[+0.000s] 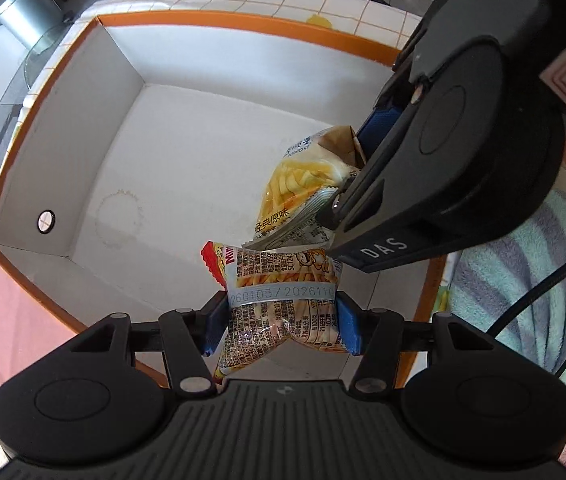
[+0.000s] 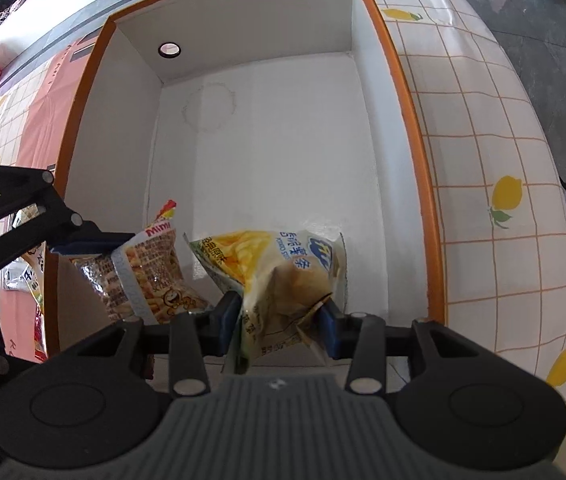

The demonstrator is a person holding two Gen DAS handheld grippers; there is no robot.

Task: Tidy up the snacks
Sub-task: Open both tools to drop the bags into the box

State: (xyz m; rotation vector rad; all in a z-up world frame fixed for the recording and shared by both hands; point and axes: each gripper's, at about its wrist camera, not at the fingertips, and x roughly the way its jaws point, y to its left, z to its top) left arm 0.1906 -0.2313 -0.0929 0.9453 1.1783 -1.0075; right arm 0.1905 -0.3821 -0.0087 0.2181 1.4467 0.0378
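Now both snack packets [image 1: 283,296] [image 2: 283,280] above box [image 2: 411,152]

Both tools share 1 build: matte black linkage arms with triangular cut-outs, silver round screw heads at the pivots, 2 round black housings flanking a ribbed grey centre plate. The left gripper [image 1: 281,322] carries blue fingers [image 1: 349,326]; so does the right gripper [image 2: 281,322]. White letters "DAS" mark the right one's side, beside a black cable
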